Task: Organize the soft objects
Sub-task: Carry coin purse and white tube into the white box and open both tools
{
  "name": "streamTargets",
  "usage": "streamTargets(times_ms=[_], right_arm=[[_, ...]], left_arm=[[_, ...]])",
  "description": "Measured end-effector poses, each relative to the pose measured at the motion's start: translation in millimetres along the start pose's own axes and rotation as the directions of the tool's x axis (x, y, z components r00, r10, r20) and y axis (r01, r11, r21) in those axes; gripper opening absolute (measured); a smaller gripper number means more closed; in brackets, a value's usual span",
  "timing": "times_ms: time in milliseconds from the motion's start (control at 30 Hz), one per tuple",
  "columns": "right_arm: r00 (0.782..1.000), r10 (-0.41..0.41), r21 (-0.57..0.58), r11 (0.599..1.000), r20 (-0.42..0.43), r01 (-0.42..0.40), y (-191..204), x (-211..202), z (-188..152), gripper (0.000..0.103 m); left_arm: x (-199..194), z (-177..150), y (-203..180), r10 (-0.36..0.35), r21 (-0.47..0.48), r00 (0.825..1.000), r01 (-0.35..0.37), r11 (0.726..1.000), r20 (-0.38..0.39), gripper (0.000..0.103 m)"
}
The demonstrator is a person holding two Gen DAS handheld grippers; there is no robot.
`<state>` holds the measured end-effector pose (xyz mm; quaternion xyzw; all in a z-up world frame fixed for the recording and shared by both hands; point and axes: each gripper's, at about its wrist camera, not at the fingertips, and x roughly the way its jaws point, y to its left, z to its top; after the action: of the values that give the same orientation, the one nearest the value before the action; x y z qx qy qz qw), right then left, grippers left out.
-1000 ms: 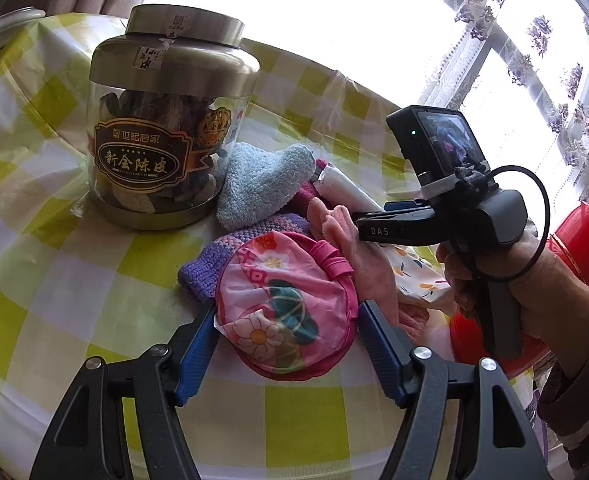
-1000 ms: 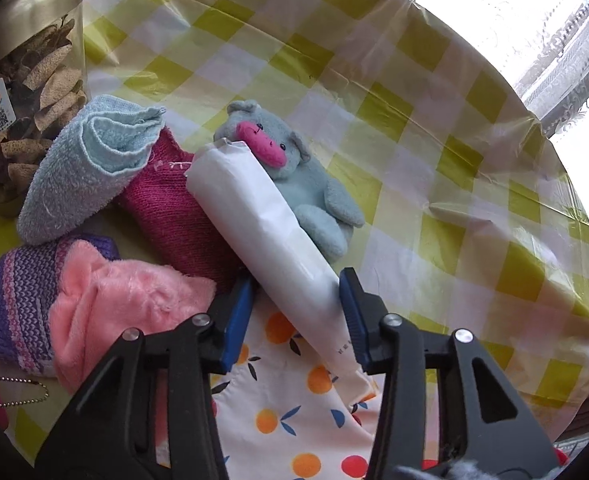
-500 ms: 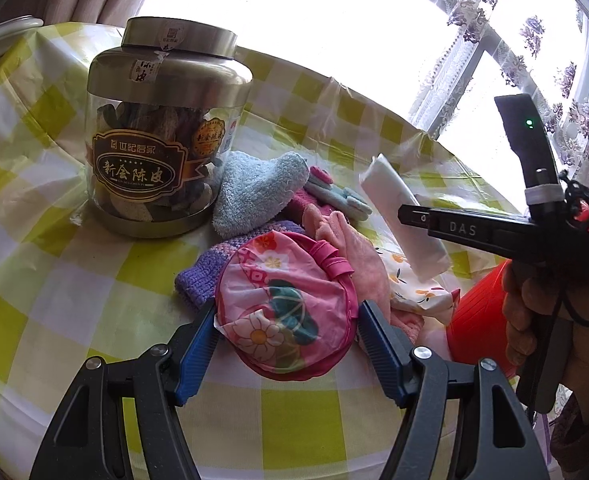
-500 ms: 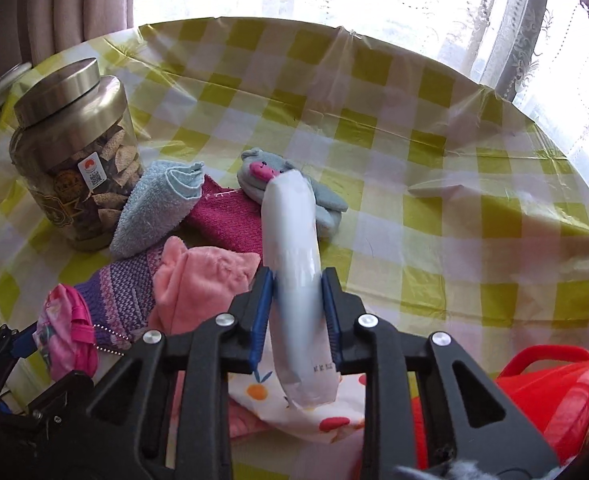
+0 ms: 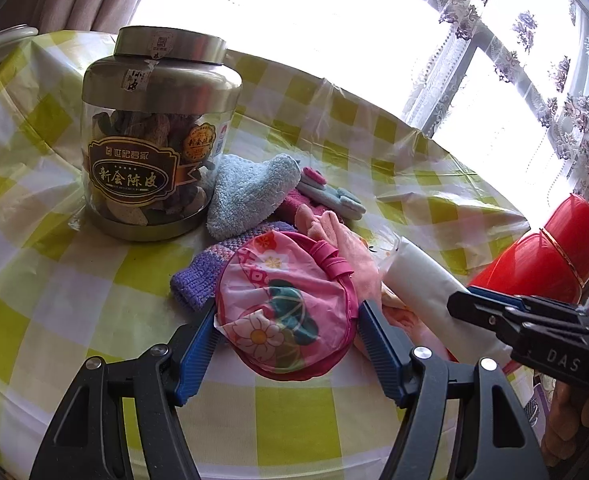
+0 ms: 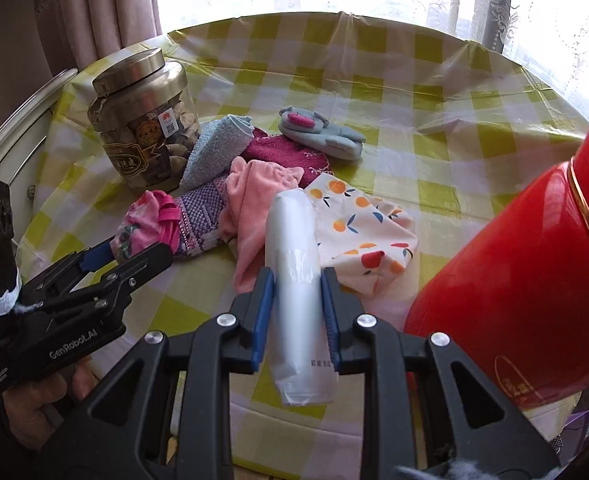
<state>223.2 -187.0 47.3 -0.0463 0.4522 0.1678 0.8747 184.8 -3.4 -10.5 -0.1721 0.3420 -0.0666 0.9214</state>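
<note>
right gripper: pinching the white roll, lifted, close to the red tub
left gripper: jaws spread around the pink pouch, which lies on the tablecloth
left to do: basically the whole soft pile, I'd say barely started

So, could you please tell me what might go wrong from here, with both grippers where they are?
1. The right gripper clamps the white plastic-wrapped roll near one end; its long free end might tip or slip out.
2. The open left gripper straddles the round pink floral pouch, which overlaps the purple knitted piece; closing might snag both.
</note>
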Motion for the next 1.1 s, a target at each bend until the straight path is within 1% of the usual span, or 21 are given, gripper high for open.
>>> streamTargets(times_ms=[67,167,300,367,500,667,800,967,1100], right_arm=[[1.000,0.006,0.011,1.000,-0.023,-0.005,-1.0,-2.5,-12.3,0.028],[0.996,0.032,0.025,0.999,-0.086,-0.029,-0.6,-1.4,-34.6,0.028],[0.987,0.049,0.010,0.999,-0.155,-0.048,3.6,1.3,-65.4,0.028],[0.987,0.056,0.020,0.998,-0.151,-0.054,1.1,0.4,-72.0,0.028],[0.986,0.050,-0.015,0.999,-0.160,-0.053,5.4,3.2,-69.9,0.030],[0.987,0.051,-0.013,0.998,-0.153,-0.054,6.0,7.8,-70.1,0.032],[0.983,0.073,0.008,0.997,-0.169,-0.073,2.6,13.9,-71.2,0.035],[0.986,0.061,-0.001,0.998,-0.156,-0.062,3.4,8.3,-75.2,0.032],[0.992,0.052,0.028,0.998,-0.112,-0.049,-4.8,-13.0,-80.4,0.032]], left_arm=[[0.5,-0.3,-1.7,-0.002,0.004,1.000,0.002,1.000,-0.009,0.070],[0.0,-1.4,-4.8,-0.005,0.006,0.999,0.005,1.000,-0.032,0.070],[-0.4,-4.7,-12.0,-0.022,0.028,0.998,0.024,0.999,-0.062,0.070],[-0.4,-6.8,-16.6,-0.029,0.041,0.997,0.032,0.999,-0.075,0.070],[-0.1,-9.7,-22.8,-0.026,0.060,0.995,0.031,0.998,-0.091,0.070],[-1.9,-14.2,-25.7,-0.019,0.073,0.993,0.027,0.997,-0.116,0.070],[1.4,-19.1,-33.5,-0.008,0.101,0.987,0.024,0.995,-0.160,0.070],[-5.2,-23.3,-42.9,-0.001,0.125,0.987,0.021,0.992,-0.161,0.070],[-13.9,-27.6,-53.3,-0.014,0.137,0.986,0.037,0.990,-0.164,0.070]])
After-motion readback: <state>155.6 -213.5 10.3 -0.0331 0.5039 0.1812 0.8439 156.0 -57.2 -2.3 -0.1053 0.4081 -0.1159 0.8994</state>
